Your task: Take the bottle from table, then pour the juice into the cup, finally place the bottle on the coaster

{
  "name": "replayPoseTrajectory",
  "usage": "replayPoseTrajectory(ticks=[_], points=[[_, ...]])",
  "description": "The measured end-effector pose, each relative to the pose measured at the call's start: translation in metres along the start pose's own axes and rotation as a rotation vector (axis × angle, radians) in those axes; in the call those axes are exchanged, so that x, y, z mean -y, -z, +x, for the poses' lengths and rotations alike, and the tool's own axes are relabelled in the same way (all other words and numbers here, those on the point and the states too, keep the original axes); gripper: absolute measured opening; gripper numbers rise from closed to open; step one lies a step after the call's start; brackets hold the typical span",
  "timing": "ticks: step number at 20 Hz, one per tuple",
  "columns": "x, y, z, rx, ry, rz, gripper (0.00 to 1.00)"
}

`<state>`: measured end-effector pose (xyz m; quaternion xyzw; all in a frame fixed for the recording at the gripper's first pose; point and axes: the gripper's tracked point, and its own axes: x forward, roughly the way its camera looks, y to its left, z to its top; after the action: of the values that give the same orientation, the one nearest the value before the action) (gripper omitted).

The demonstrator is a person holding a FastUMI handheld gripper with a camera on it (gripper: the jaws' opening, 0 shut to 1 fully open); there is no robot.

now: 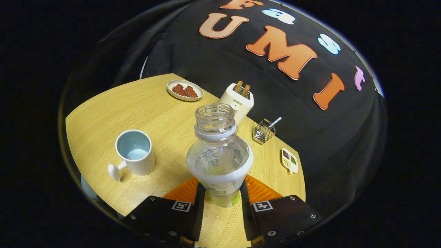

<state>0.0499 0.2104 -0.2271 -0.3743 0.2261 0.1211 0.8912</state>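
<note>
My gripper point(220, 194) is shut on a clear plastic bottle point(218, 151), both fingers pressing its lower body. The bottle has no cap, a white band around its middle and pale liquid near its base. It stands roughly upright, leaning slightly, above the wooden table point(148, 103). A white cup point(135, 152) with a pale blue inside stands to the left of the bottle, its handle pointing toward me. The cup holds a little pale liquid at its bottom. No coaster can be made out.
A white toaster point(237, 101) with bread in its slots stands beyond the bottle. A plate point(185, 90) with brown food lies at the table's far side. A wire basket point(264, 131) and a small divided dish point(289, 160) sit to the right near the table's edge.
</note>
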Motion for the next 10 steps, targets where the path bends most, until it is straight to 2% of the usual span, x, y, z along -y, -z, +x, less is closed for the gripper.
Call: replayPoseTrajectory(ticks=[10], points=[[-0.003,-0.030,0.010,0.046,0.151,-0.332,0.50]])
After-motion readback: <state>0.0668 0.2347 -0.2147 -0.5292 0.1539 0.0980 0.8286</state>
